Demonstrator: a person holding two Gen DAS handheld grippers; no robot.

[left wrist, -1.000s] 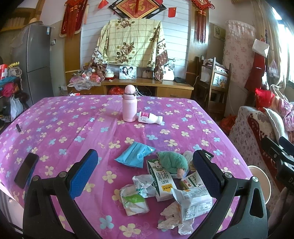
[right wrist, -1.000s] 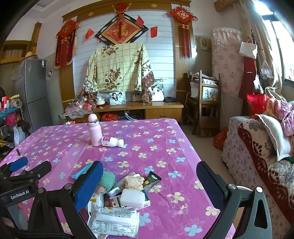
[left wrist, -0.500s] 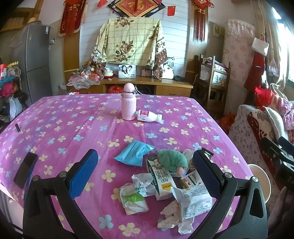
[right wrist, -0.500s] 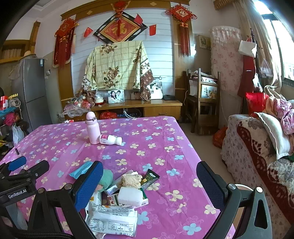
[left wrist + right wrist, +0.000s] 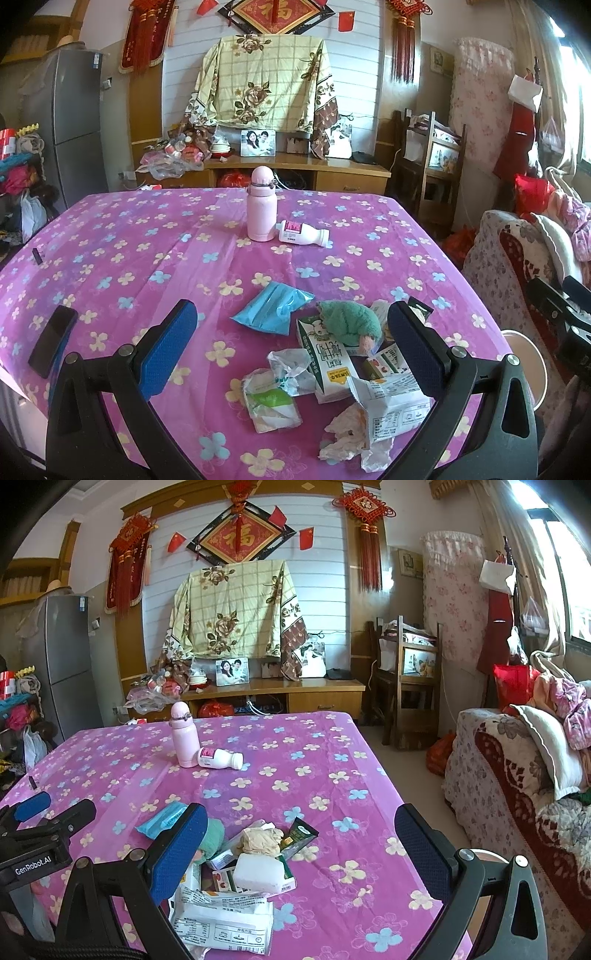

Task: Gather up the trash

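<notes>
A heap of trash lies near the front of the purple flowered table (image 5: 110, 251): a green and white milk carton (image 5: 327, 363), a torn white wrapper (image 5: 389, 408), crumpled plastic (image 5: 275, 397), a blue packet (image 5: 271, 312) and a green plush lump (image 5: 349, 321). My left gripper (image 5: 291, 354) hovers open just above and before this heap, holding nothing. In the right wrist view the same heap shows a white wrapper (image 5: 225, 923), a white tub (image 5: 264, 877) and a dark sachet (image 5: 301, 834). My right gripper (image 5: 301, 853) is open and empty over them.
A pink flask (image 5: 261, 210) stands mid-table with a white bottle (image 5: 303, 236) lying beside it. A black phone (image 5: 53, 345) rests at the left edge. A round white bin (image 5: 526, 363) sits on the floor to the right, next to a sofa (image 5: 517, 794).
Both grippers have drifted slightly back and up, so the table and trash heap sit a little lower in view. Nothing was picked up and both stay open.
</notes>
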